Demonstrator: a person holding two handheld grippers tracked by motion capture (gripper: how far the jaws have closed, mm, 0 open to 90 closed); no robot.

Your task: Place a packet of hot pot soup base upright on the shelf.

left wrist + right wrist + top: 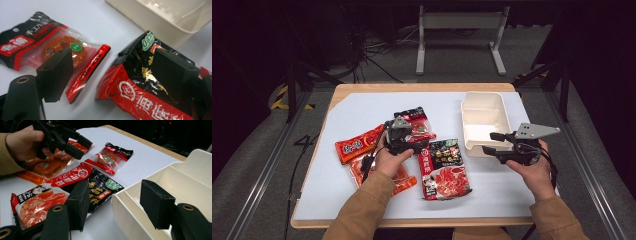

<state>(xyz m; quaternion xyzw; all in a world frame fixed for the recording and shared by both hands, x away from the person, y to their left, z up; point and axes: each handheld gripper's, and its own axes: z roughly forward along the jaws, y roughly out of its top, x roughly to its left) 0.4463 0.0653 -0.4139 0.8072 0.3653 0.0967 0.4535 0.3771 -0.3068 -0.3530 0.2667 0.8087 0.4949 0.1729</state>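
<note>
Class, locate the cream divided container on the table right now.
In the high view the cream container sits on the table's right side, just right of the black-and-red packet, with the right gripper at its near edge.

Both grippers held low, jaws apart — left gripper (404,134) in left hand (388,159), right gripper (493,142) in right hand (532,169), fwd-pointing.

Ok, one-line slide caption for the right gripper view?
Open right gripper straddling the cream bin's near wall, sauce packets alongside.
</note>
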